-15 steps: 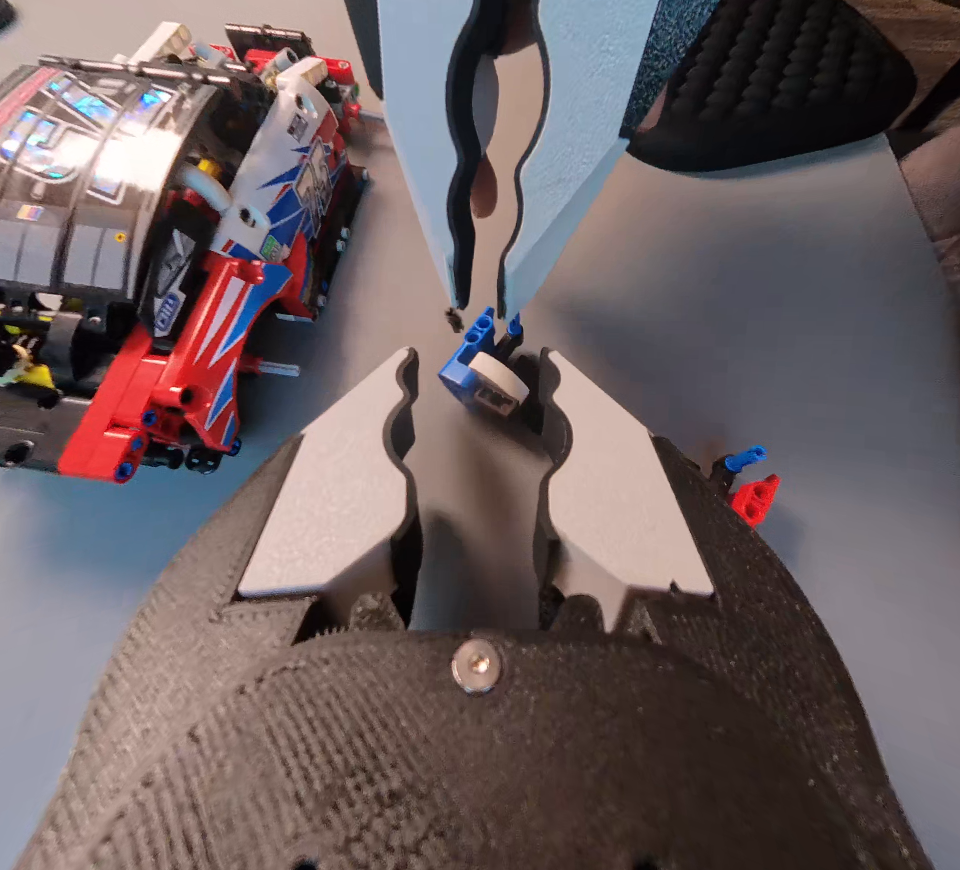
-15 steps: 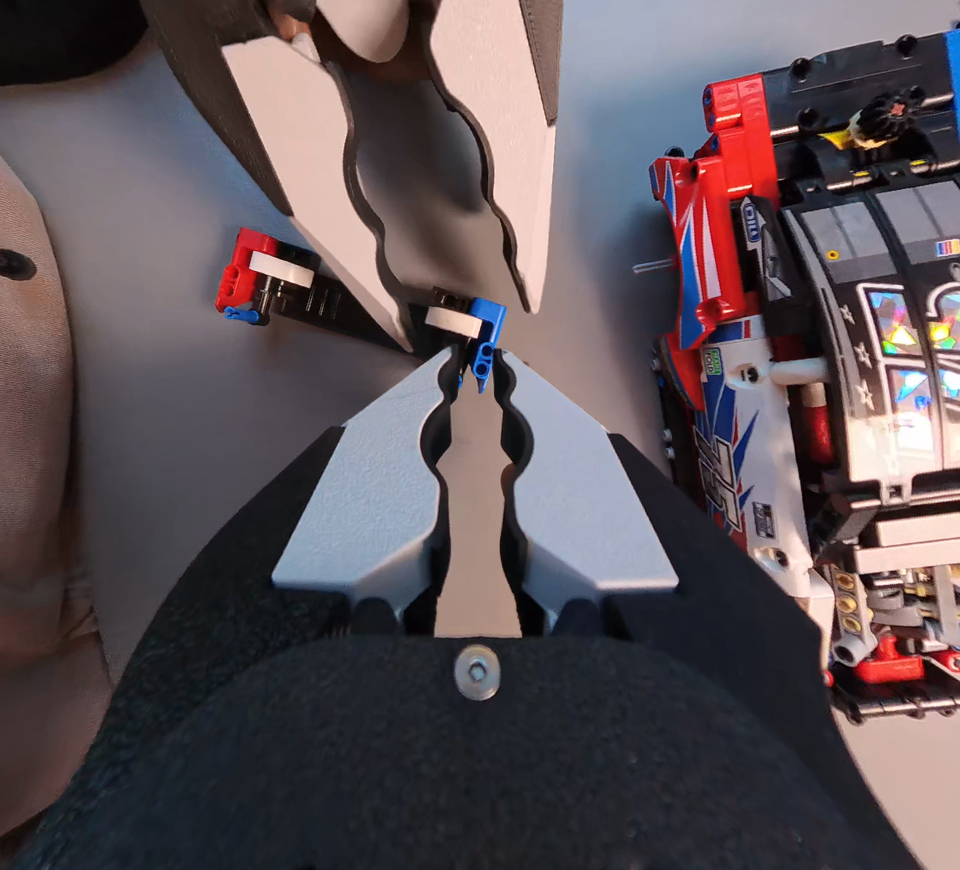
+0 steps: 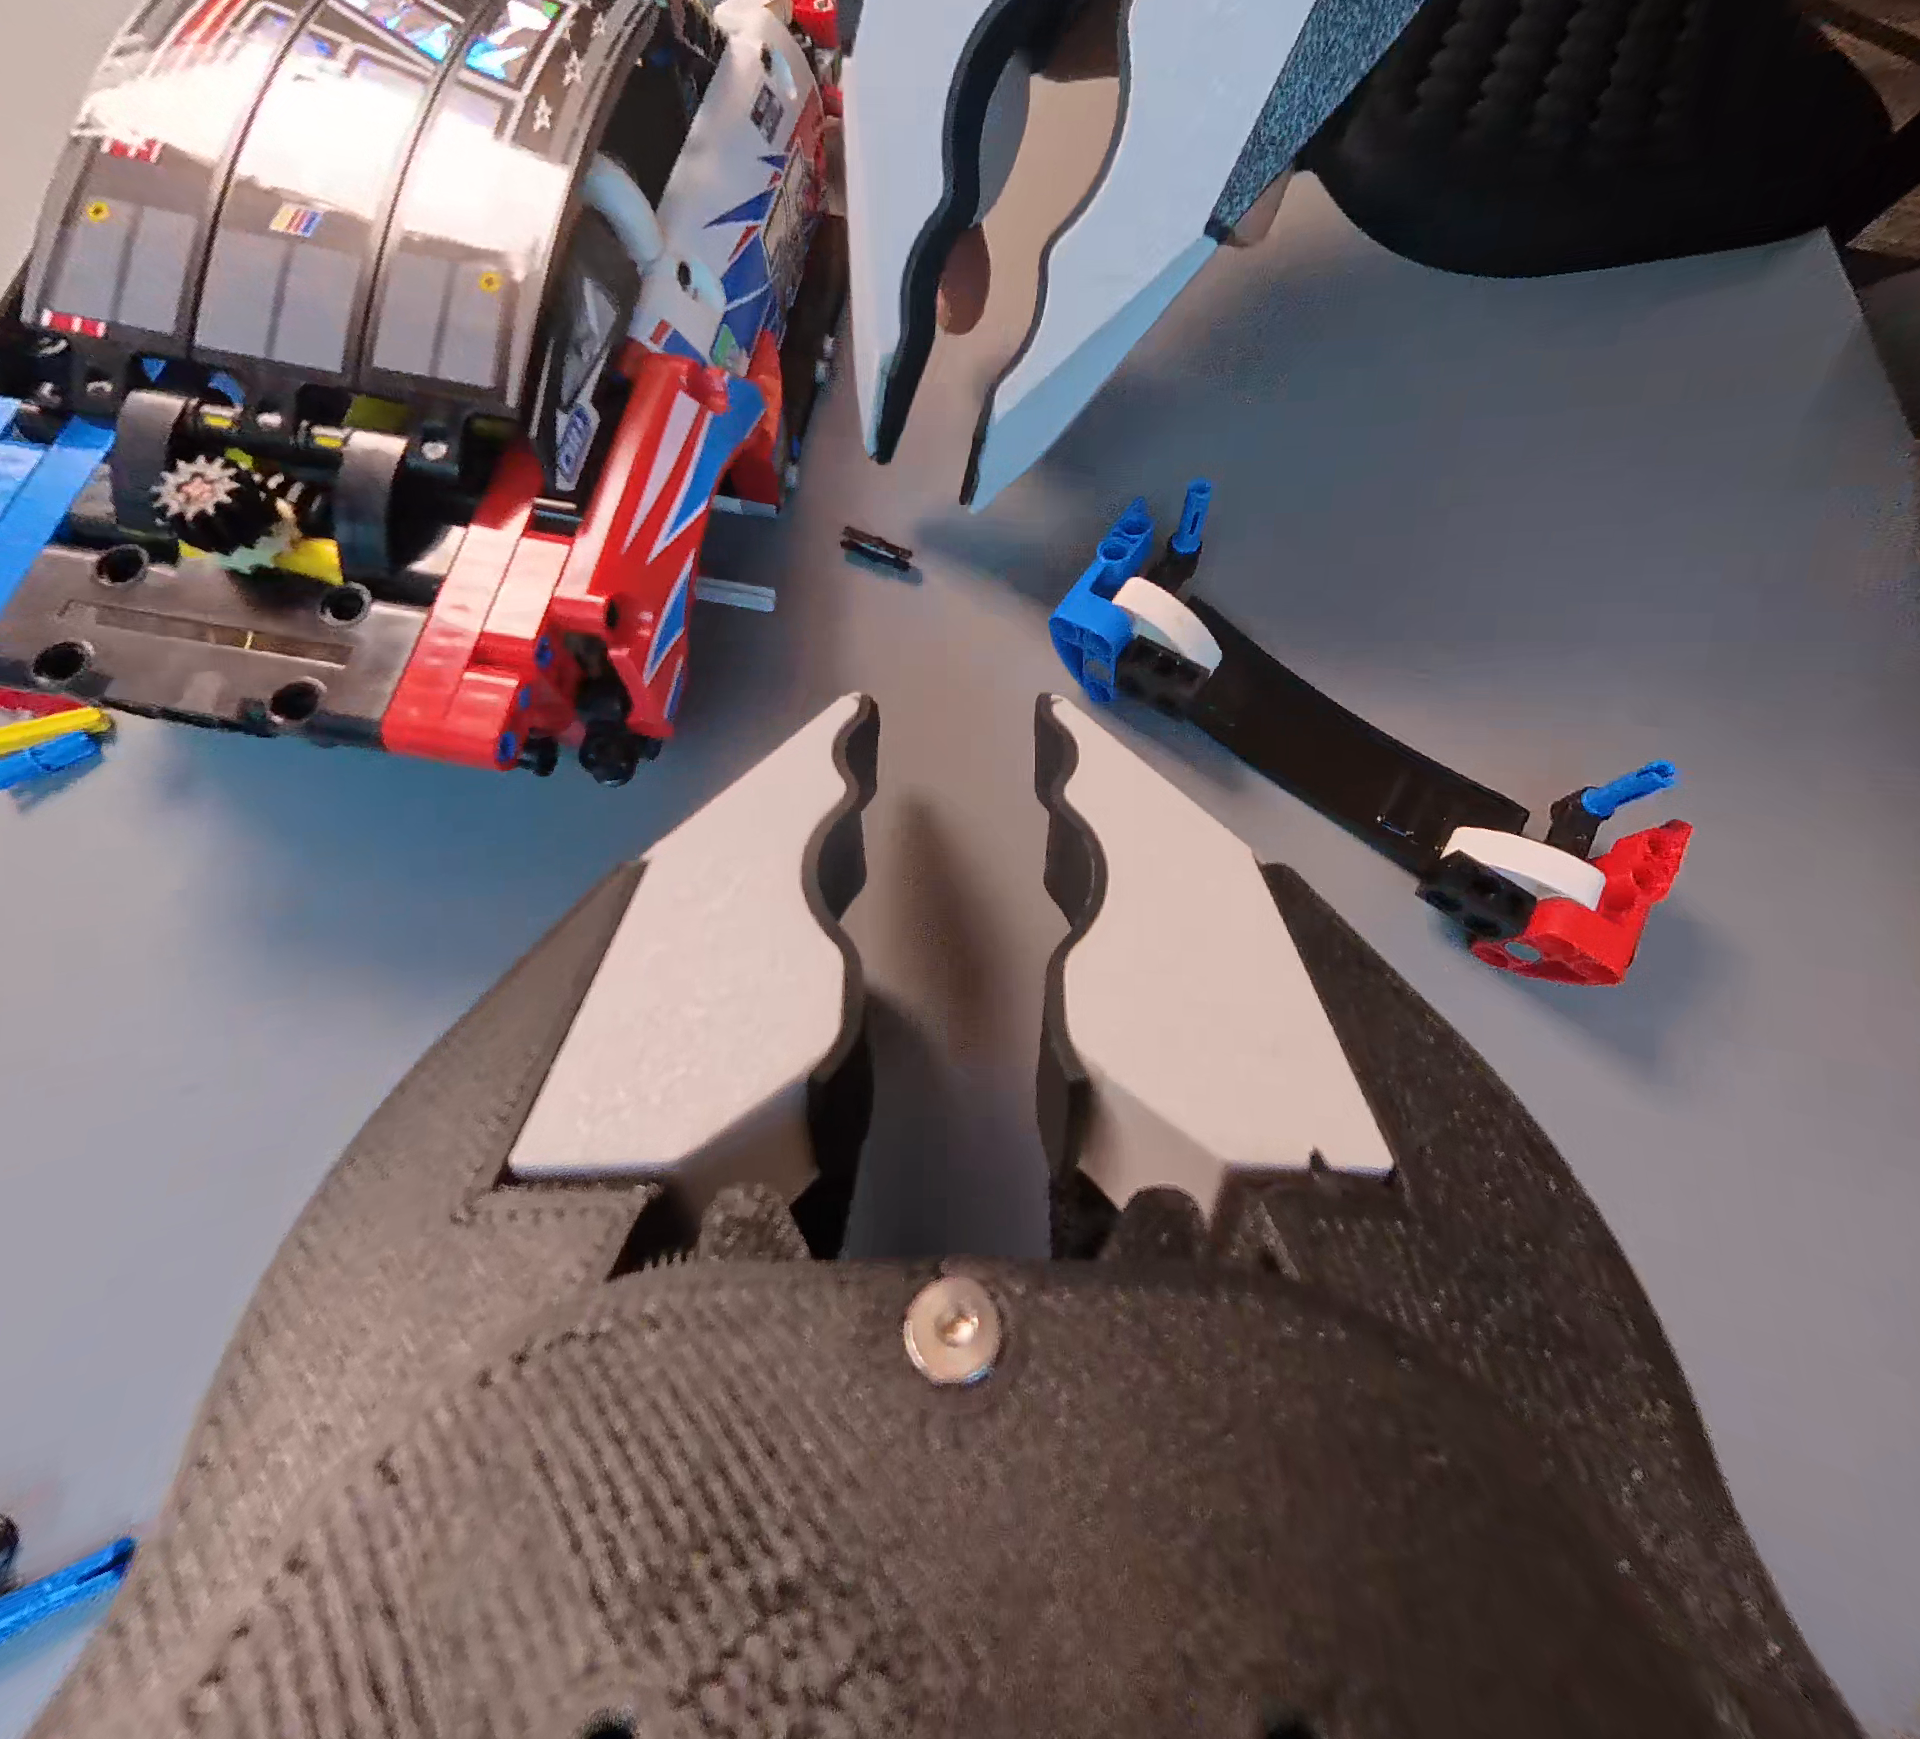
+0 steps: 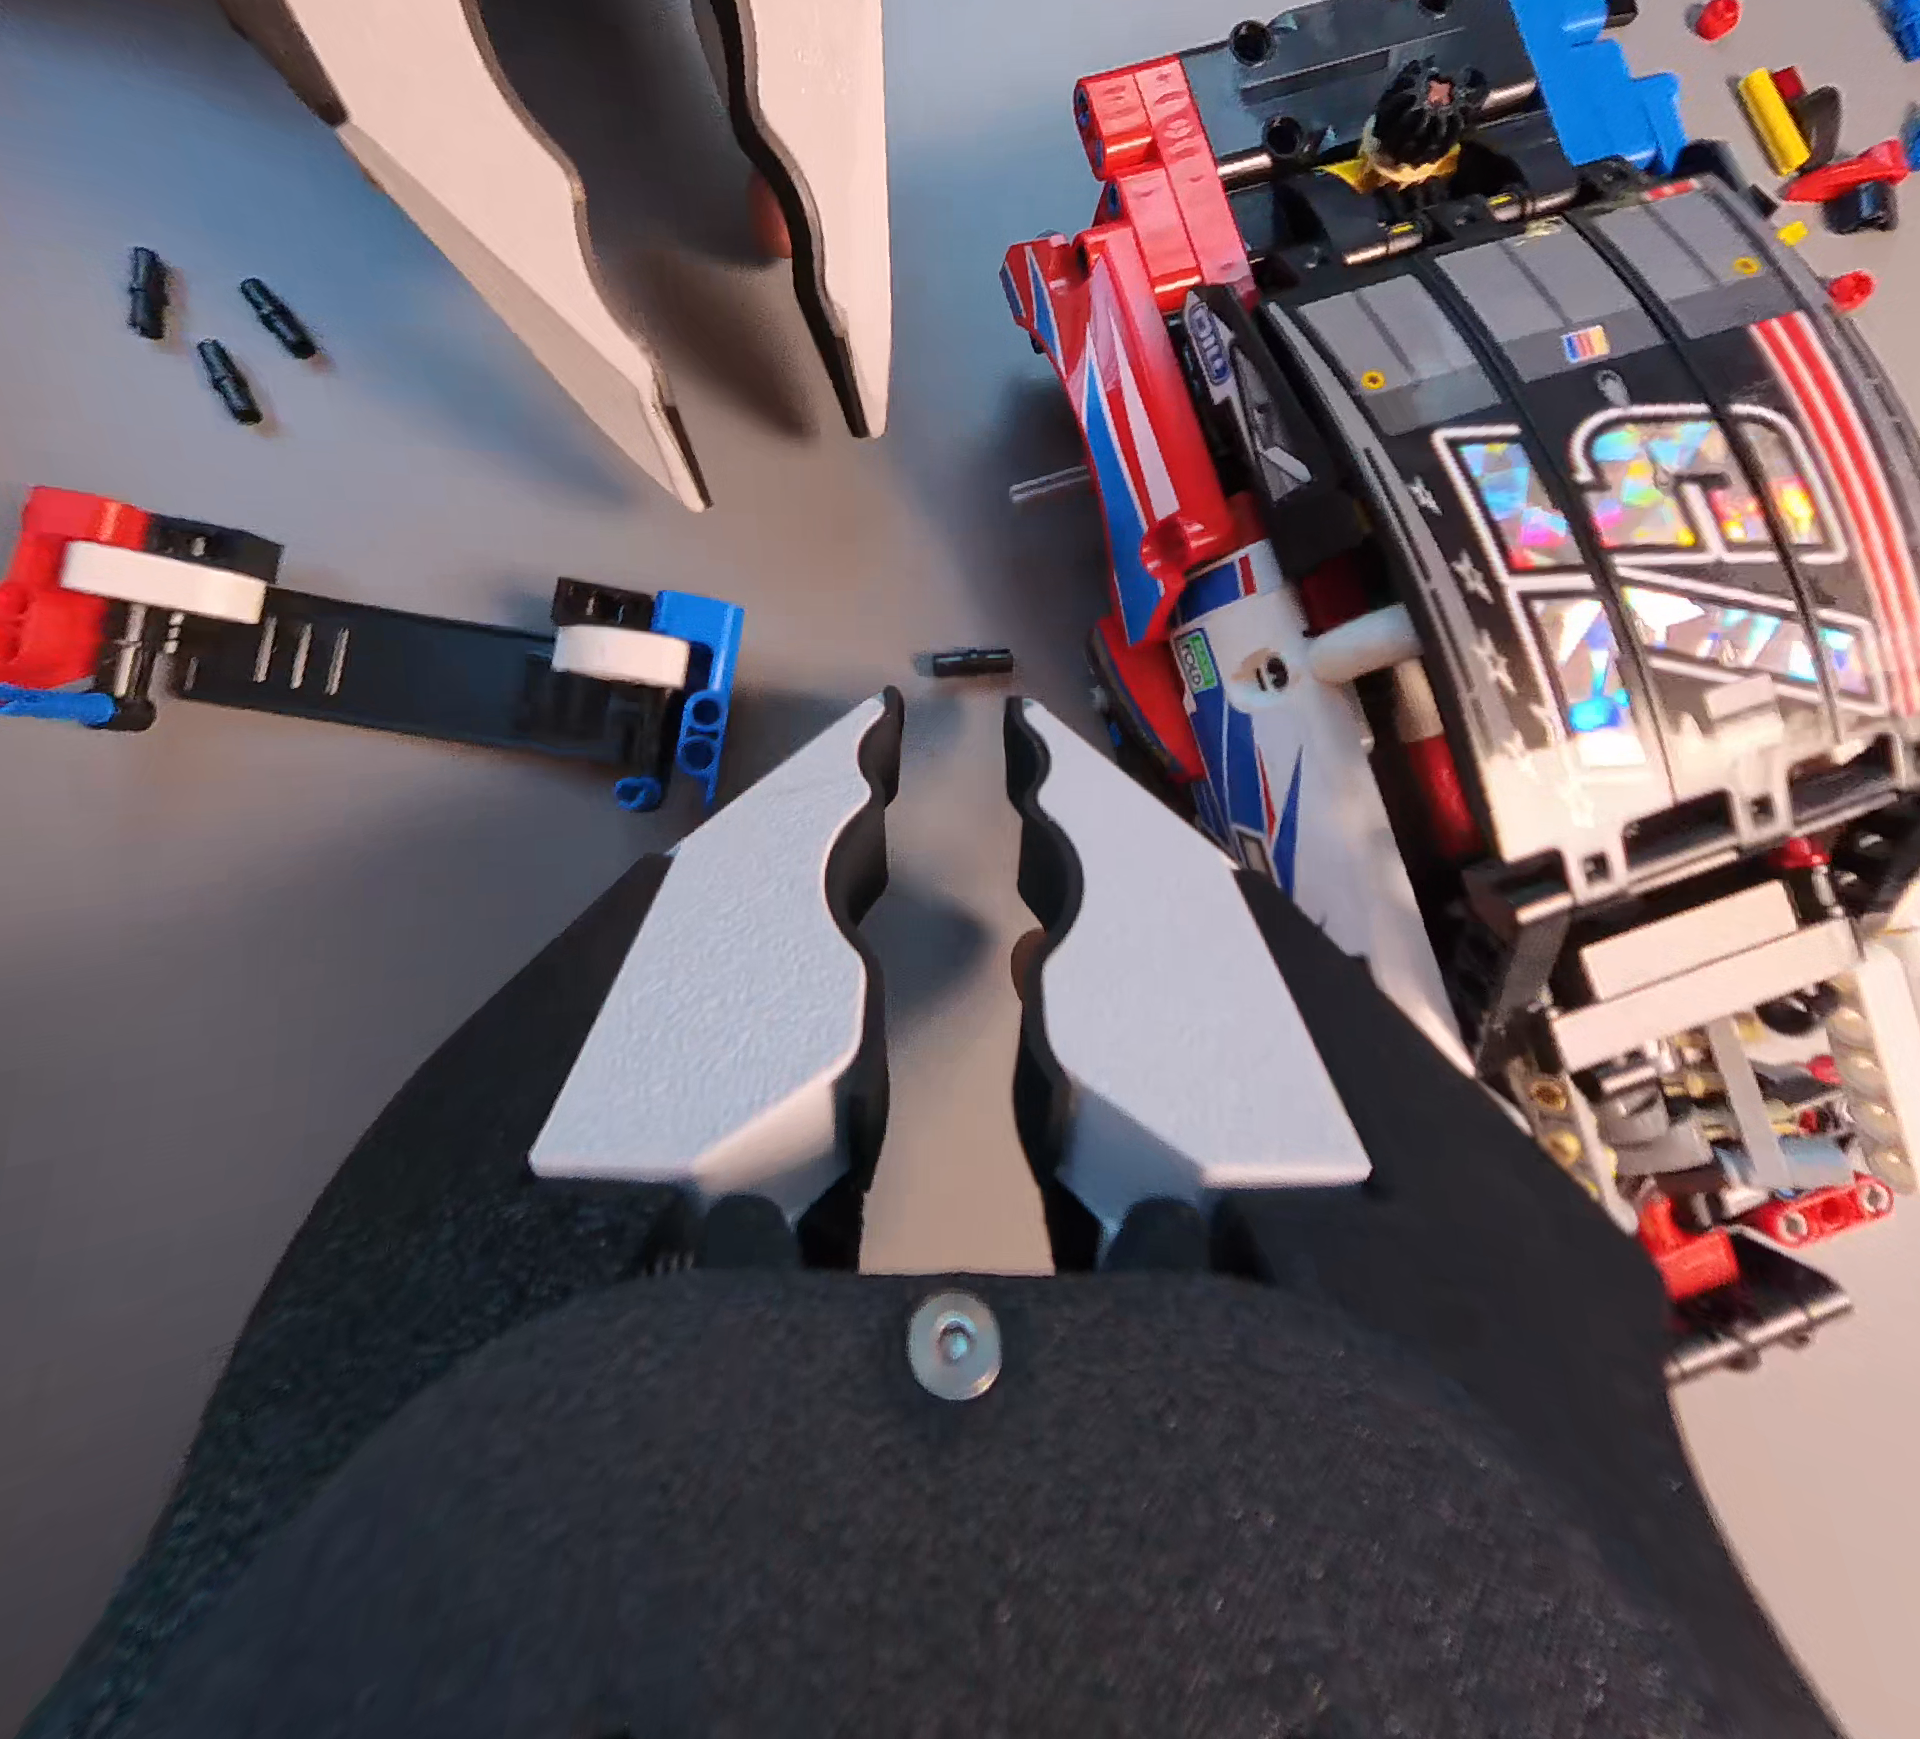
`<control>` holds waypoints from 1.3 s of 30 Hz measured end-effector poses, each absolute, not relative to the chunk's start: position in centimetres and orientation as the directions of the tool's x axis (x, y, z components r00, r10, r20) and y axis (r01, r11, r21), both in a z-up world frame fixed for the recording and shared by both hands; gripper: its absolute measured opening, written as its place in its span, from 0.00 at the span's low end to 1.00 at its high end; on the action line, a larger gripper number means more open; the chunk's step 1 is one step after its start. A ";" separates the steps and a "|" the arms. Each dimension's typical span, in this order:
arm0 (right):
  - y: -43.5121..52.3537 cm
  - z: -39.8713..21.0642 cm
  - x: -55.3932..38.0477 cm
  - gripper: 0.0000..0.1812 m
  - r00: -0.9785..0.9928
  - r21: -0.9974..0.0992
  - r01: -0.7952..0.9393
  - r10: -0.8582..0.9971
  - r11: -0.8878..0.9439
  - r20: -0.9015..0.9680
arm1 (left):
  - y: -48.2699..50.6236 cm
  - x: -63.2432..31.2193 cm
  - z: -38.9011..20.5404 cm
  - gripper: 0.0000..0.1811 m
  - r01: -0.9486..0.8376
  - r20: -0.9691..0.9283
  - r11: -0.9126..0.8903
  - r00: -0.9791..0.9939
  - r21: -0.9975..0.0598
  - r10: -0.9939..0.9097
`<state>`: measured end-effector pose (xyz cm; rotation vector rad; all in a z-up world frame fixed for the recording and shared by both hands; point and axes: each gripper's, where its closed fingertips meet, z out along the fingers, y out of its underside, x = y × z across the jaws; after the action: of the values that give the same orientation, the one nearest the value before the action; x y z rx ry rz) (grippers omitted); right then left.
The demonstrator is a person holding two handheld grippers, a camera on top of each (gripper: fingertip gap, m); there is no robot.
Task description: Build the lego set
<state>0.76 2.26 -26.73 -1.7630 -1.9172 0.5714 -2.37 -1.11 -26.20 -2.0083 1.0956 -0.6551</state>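
Left gripper (image 3: 954,715) parted, empty. Right gripper (image 4: 951,713) parted, empty, just short of small black pin (image 4: 972,662) on counter (image 4: 312,910). Black spoiler piece (image 4: 416,666) left of pin; lego car (image 4: 1507,609) right of pin.

Lighting: bright, even, overhead; soft shadows under tongs on grey bench (image 3: 1455,463). Glare: white sheen on car roof (image 3: 343,162). Wide-angle bending at edges; loose bricks (image 4: 1787,120) top right blurred

each hand-held gripper (image 3: 956,713): textured black shell, pale grey wavy-edged fingers (image 3: 727,941), one silver screw (image 3: 953,1331).
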 end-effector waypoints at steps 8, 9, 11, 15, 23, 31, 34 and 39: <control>2.3 -28.0 -0.8 0.07 -0.099 -0.551 0.828 0.994 0.103 0.038 | -1.0 -2.4 -26.6 0.14 -0.478 0.065 -0.347 0.512 -0.807 -0.857; 2.1 -28.0 -0.8 0.07 -0.110 -0.556 0.823 0.993 0.113 0.038 | -1.0 -2.4 -26.5 0.13 -0.470 0.073 -0.349 0.512 -0.811 -0.856; 1.7 -27.3 -1.1 0.07 -0.135 -0.609 0.780 0.989 0.143 0.059 | -0.9 -2.3 -26.1 0.13 -0.431 0.099 -0.359 0.518 -0.828 -0.850; 0.2 -22.0 -2.8 0.07 -0.140 -0.805 0.530 0.964 0.267 0.228 | -0.7 -1.8 -22.9 0.13 -0.153 0.365 -0.480 0.469 -0.864 -0.804; -1.9 -16.2 -2.7 0.07 -0.005 -0.776 0.276 0.808 0.567 0.589 | -2.3 -1.9 -15.6 0.07 0.255 0.702 -0.678 0.007 -0.690 -0.712; -3.1 -14.4 -2.7 0.07 0.071 -0.684 0.238 0.690 0.690 0.721 | -3.1 -1.4 -14.6 0.03 0.275 0.694 -0.679 -0.054 -0.681 -0.718; -3.2 -14.0 -2.8 0.07 0.103 -0.664 0.225 0.660 0.713 0.744 | -3.3 -1.4 -14.2 0.04 0.283 0.691 -0.679 -0.073 -0.677 -0.720; -3.4 -14.3 -2.8 0.07 0.102 -0.668 0.228 0.665 0.708 0.740 | -3.5 -1.4 -14.4 0.01 0.243 0.666 -0.656 -0.051 -0.715 -0.744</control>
<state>-2.84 -3.35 -14.31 -0.7794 -1.4699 0.3758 -1.42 -3.52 -14.40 -1.5229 0.5490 -1.7899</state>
